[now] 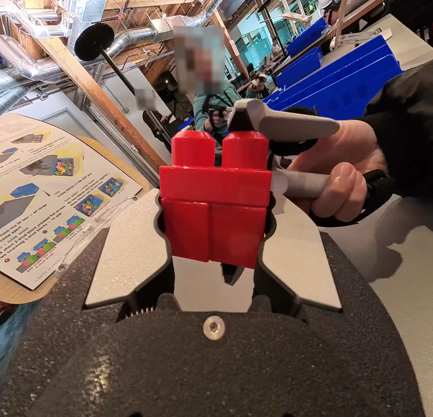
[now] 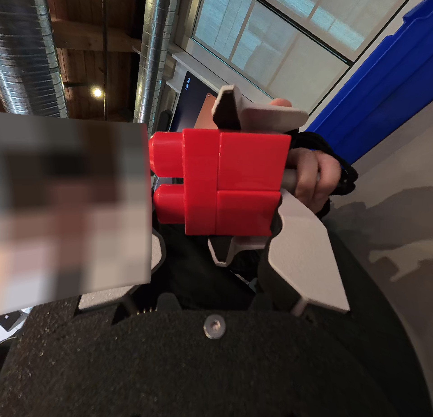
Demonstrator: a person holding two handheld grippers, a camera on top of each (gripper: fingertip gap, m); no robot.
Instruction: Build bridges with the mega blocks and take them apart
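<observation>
Red bridge [image 1: 214,204] held in mid-air, off the table. Left gripper [image 1: 214,232] clamps the two lower blocks [image 1: 210,232]. Right gripper [image 1: 276,152] closes across the bridge from the side, near the two-stud block [image 1: 215,183]; exact contact unclear.

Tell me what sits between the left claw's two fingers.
In the left wrist view, the red bridge fills the gap between the left claw fingers: two single-stud blocks capped by a two-stud block.
</observation>
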